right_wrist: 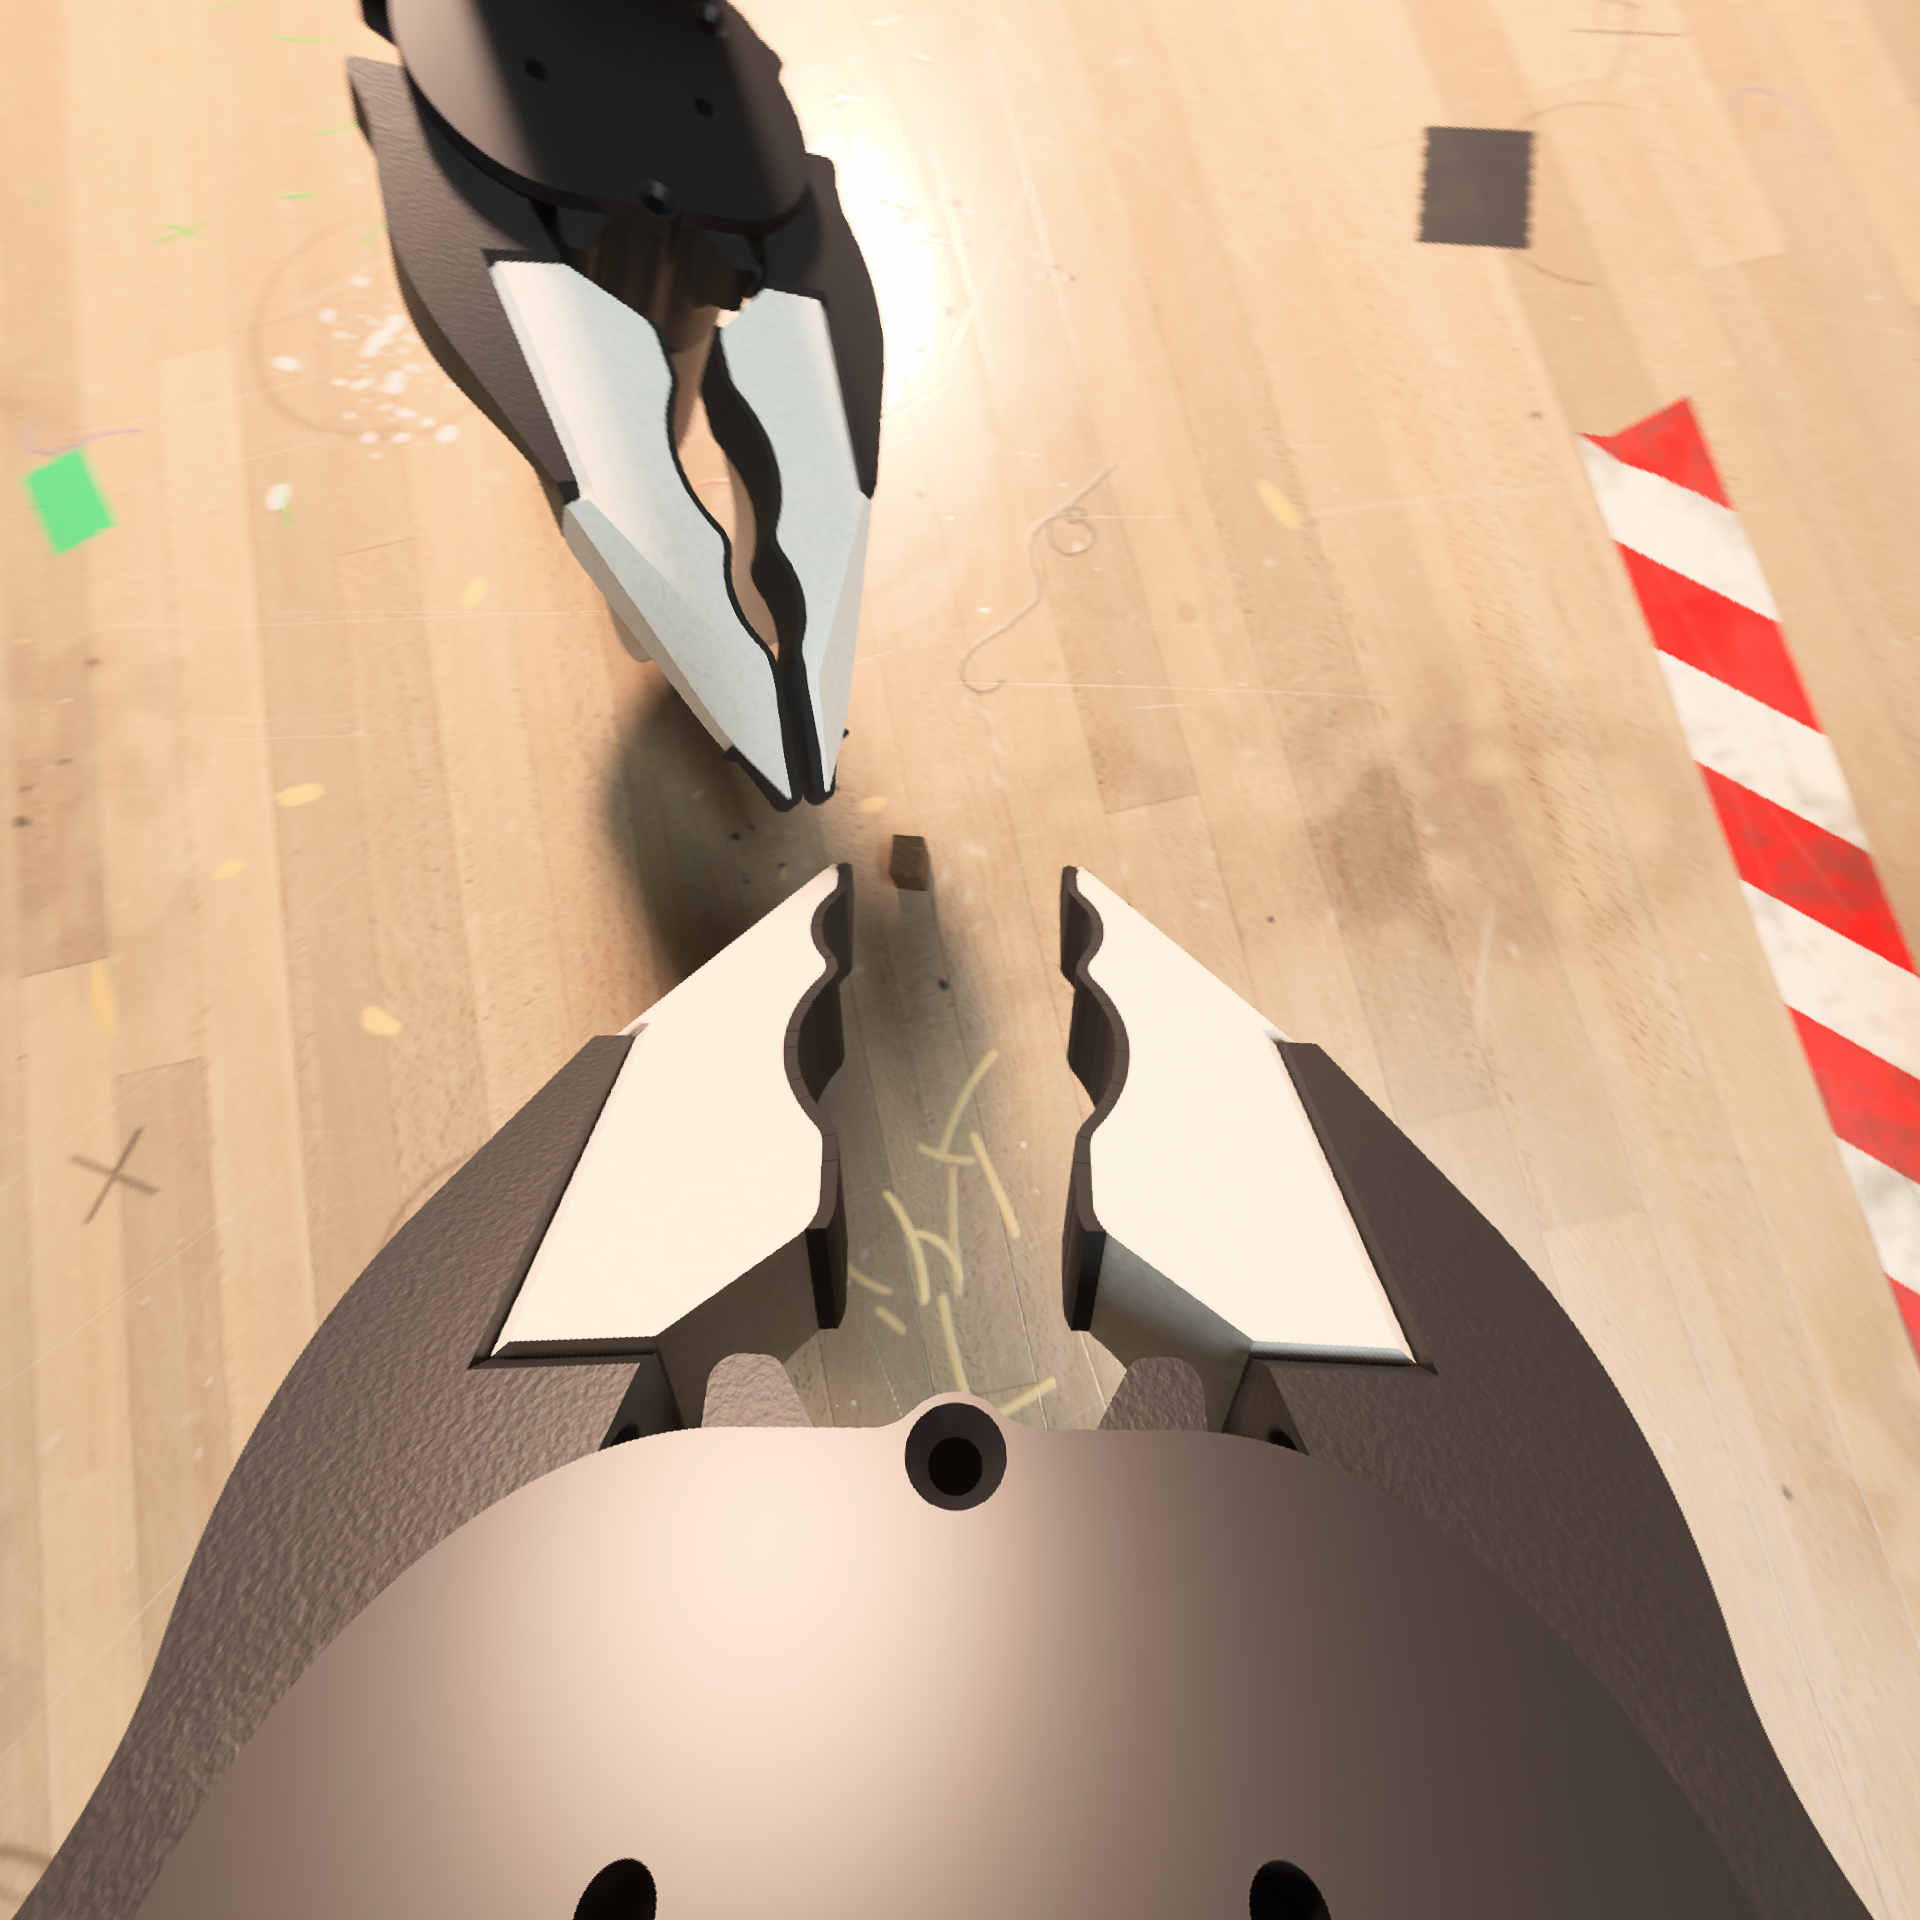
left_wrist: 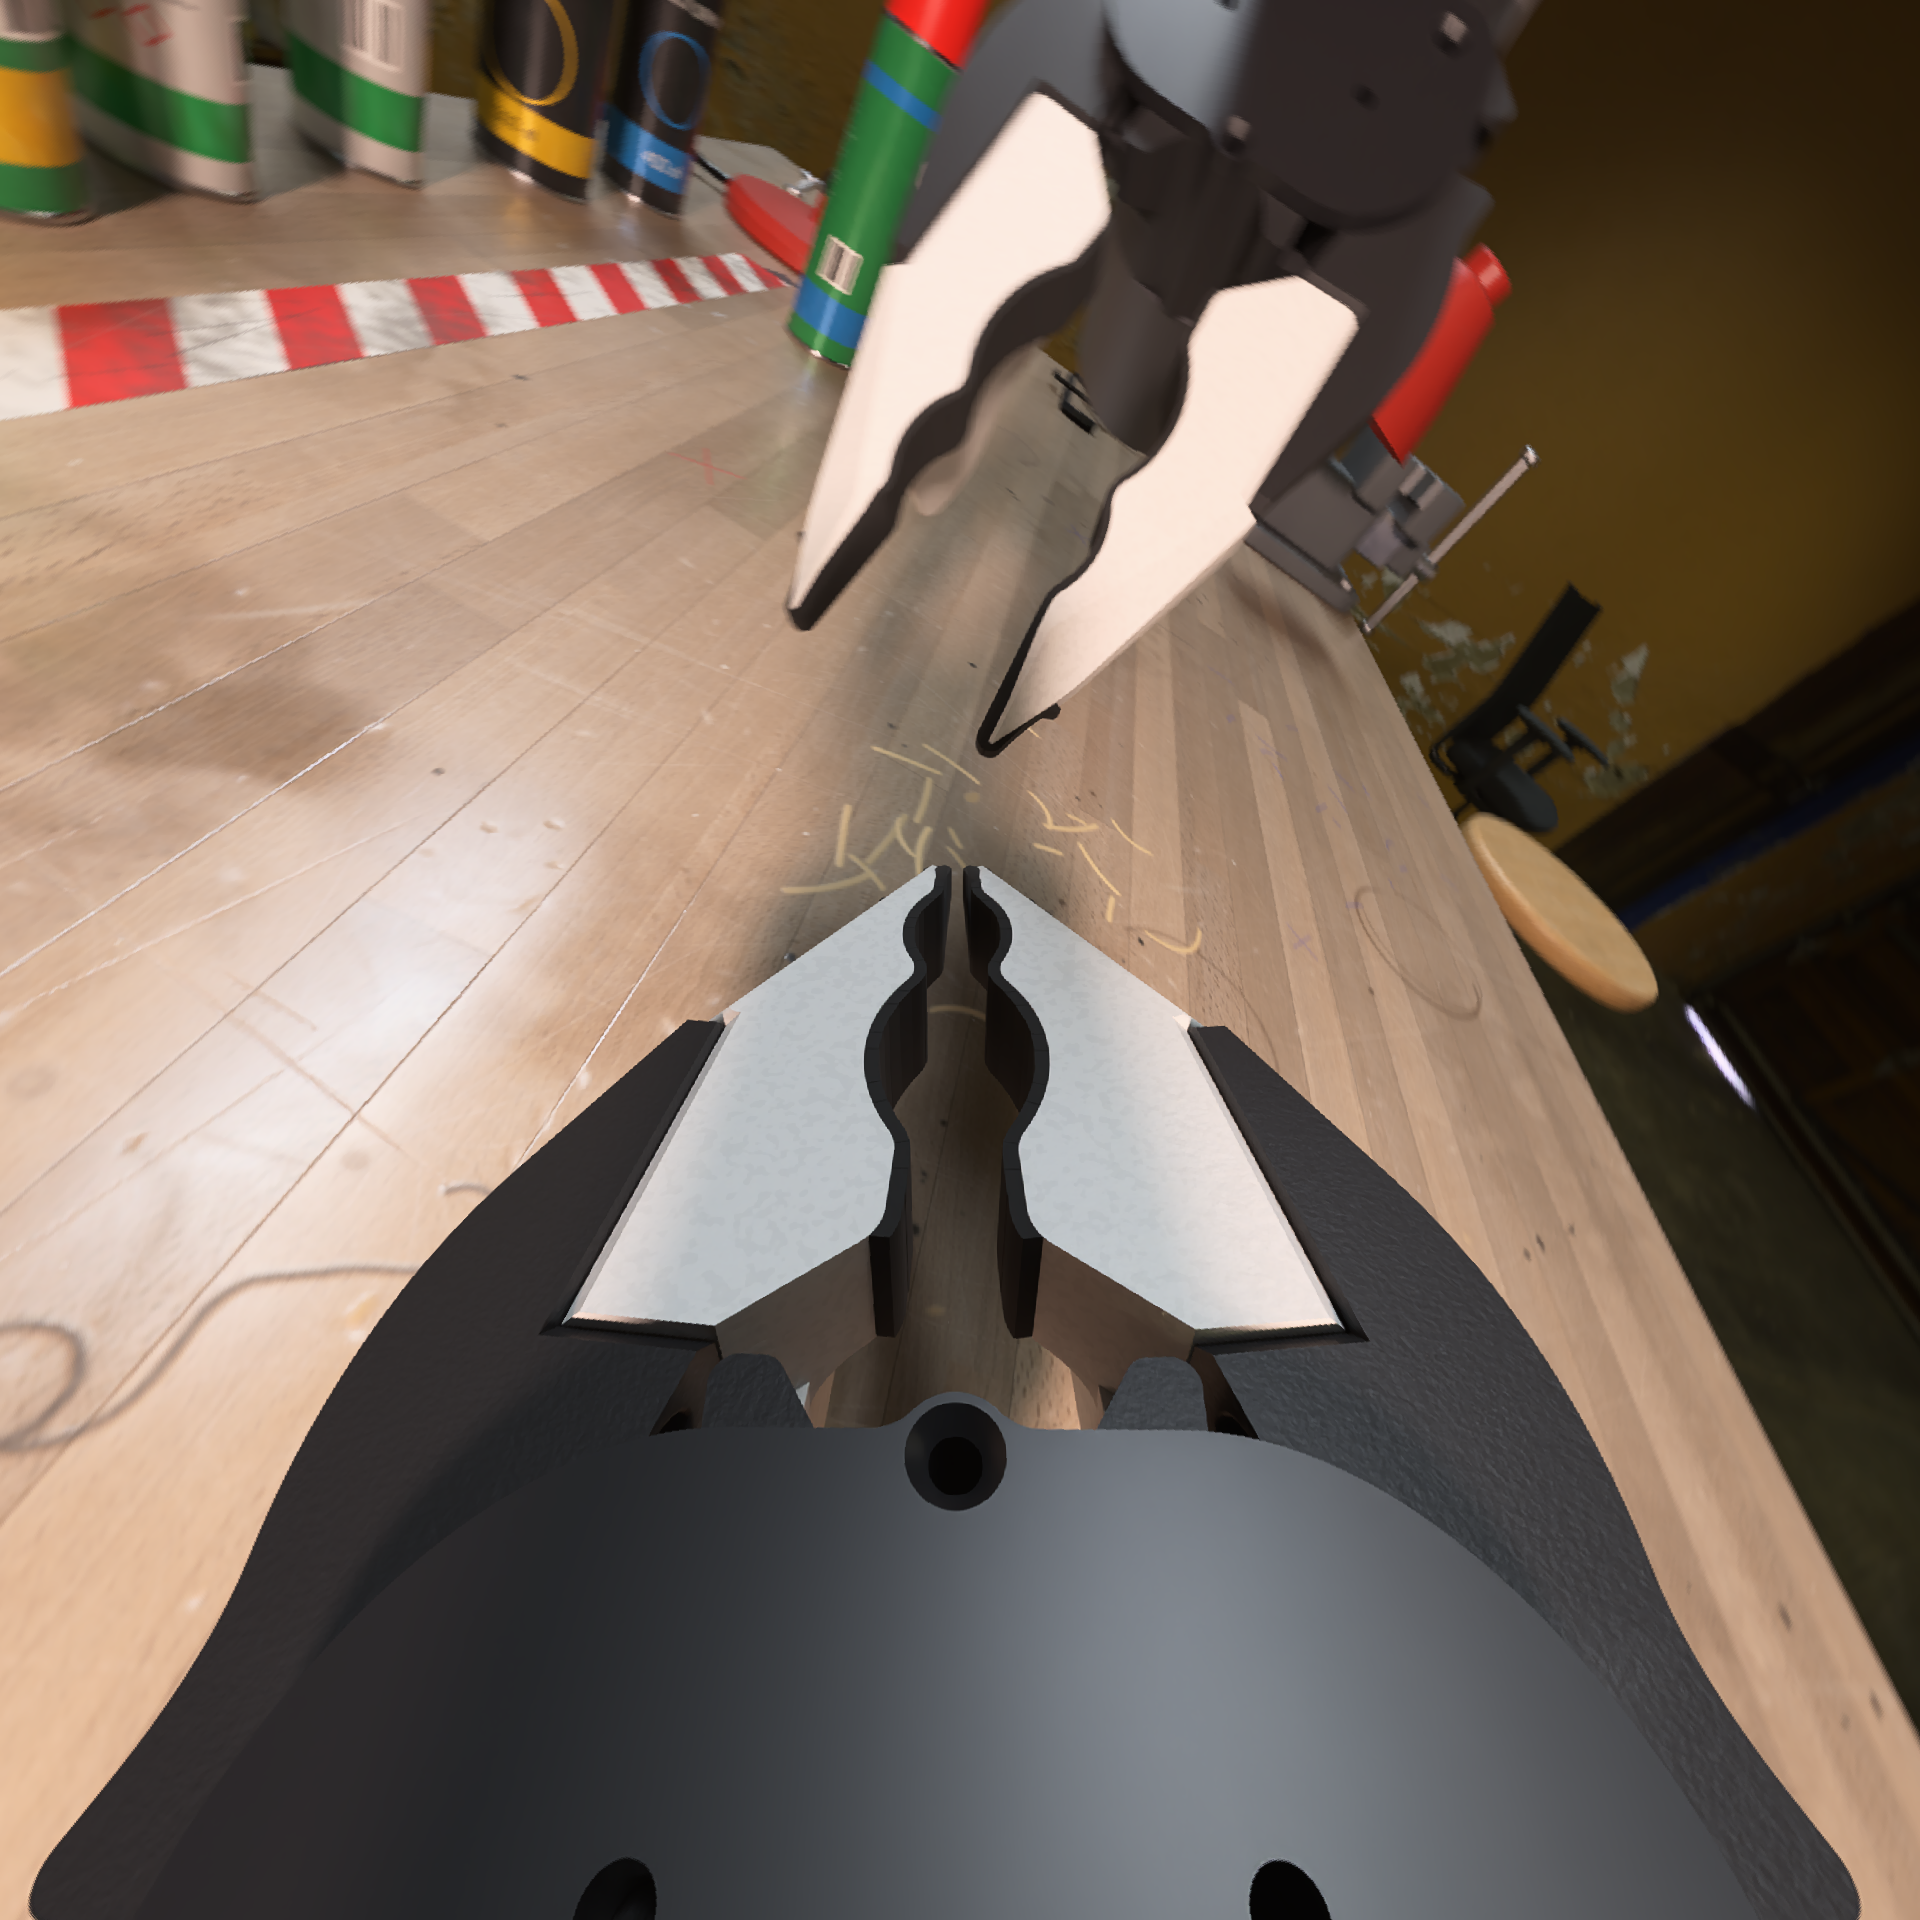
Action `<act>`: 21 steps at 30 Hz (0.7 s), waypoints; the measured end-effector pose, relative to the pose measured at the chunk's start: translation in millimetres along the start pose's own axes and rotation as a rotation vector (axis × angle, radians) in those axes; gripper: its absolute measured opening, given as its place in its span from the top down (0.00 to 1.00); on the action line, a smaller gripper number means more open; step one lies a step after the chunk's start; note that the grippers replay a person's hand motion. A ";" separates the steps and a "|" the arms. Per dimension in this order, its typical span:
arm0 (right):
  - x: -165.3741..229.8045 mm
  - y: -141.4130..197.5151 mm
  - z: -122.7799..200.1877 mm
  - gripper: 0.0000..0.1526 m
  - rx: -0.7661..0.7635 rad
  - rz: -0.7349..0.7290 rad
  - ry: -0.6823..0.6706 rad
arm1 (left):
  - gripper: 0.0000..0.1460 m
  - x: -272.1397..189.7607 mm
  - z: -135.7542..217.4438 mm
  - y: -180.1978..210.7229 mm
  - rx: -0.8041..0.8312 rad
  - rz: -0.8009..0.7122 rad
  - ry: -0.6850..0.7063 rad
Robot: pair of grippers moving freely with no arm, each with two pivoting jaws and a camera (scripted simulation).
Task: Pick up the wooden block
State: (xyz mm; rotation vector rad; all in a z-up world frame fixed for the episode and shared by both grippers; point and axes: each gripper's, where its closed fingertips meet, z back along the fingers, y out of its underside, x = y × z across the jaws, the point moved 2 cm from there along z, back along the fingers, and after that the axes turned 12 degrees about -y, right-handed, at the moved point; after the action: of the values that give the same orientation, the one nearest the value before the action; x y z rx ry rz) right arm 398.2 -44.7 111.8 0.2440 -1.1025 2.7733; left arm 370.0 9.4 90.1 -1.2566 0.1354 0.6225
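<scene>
We are hovering our right tool (right_wrist: 956,883), fingers apart, near the ungrasped wooden block (right_wrist: 908,861); left tool (left_wrist: 956,881) together, empty.

On the workbench (right_wrist: 1351,727), the wooden block (right_wrist: 908,861) is lying just ahead of the right gripper (right_wrist: 956,883), toward 11 o'clock. The left gripper (right_wrist: 805,795) is hovering at 10 o'clock of the block. The striped tape (right_wrist: 1787,790) is lying at 3 o'clock.
</scene>
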 end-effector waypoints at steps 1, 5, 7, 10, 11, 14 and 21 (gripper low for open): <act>2.2 -0.4 -1.4 0.71 0.000 0.004 -0.041 | 0.99 -3.0 -0.3 0.7 0.005 -0.031 0.019; 9.4 5.8 -14.5 0.73 0.086 0.038 -0.164 | 0.99 -3.8 0.6 -1.7 0.002 -0.087 0.022; 7.8 7.3 -21.0 0.76 0.116 0.062 -0.127 | 0.99 -3.6 1.4 -1.7 0.009 -0.087 0.023; 1.5 6.5 -25.4 0.72 0.130 0.071 -0.030 | 0.98 1.0 0.6 0.0 0.026 -0.070 -0.006; 0.3 6.1 -25.9 0.71 0.130 0.076 0.010 | 0.98 3.0 1.1 0.4 0.026 -0.060 -0.013; 1.5 7.9 -25.9 0.76 0.153 0.135 0.091 | 0.98 7.4 1.1 6.9 0.051 -0.051 -0.019; -2.4 13.4 -30.2 0.78 0.115 0.107 0.115 | 0.98 0.6 -4.5 19.4 0.126 -0.155 -0.033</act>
State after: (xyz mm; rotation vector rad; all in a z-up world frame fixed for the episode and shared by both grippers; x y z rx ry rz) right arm 395.0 -33.7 80.8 0.0386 -0.9581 2.9073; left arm 361.7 8.8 72.0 -1.1229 0.0482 0.4935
